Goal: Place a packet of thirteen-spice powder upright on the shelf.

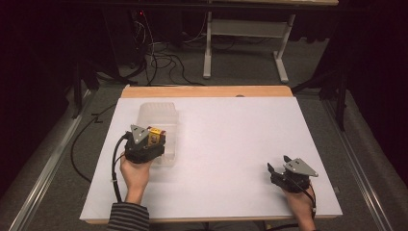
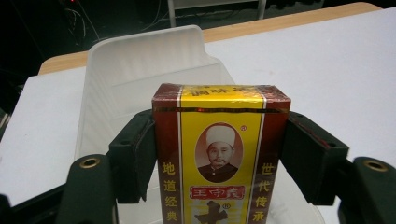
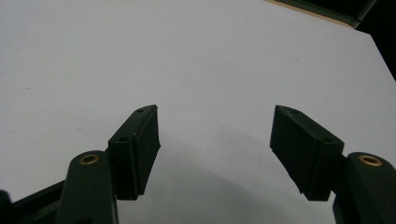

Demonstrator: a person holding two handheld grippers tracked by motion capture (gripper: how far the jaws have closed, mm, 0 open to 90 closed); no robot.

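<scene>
High view gives me a white-topped bench [image 1: 231, 144] with a wooden strip along its far edge, standing on grey carpet in a dark room, with loose black cables [image 1: 161, 60] and a white metal frame [image 1: 245, 38] beyond it. My left tool [image 1: 150, 139] is clamped on a dark red and yellow printed cardboard box [image 2: 219, 158], pads pressing both narrow sides, the box upright between them. I see the box hanging over the near end of a clear plastic tray [image 2: 140, 60], which lies on the bench's left half and stretches away behind it. My right tool [image 3: 215, 154] rests well apart at the near right, jaws wide and holding nothing, bare white surface ahead.
</scene>
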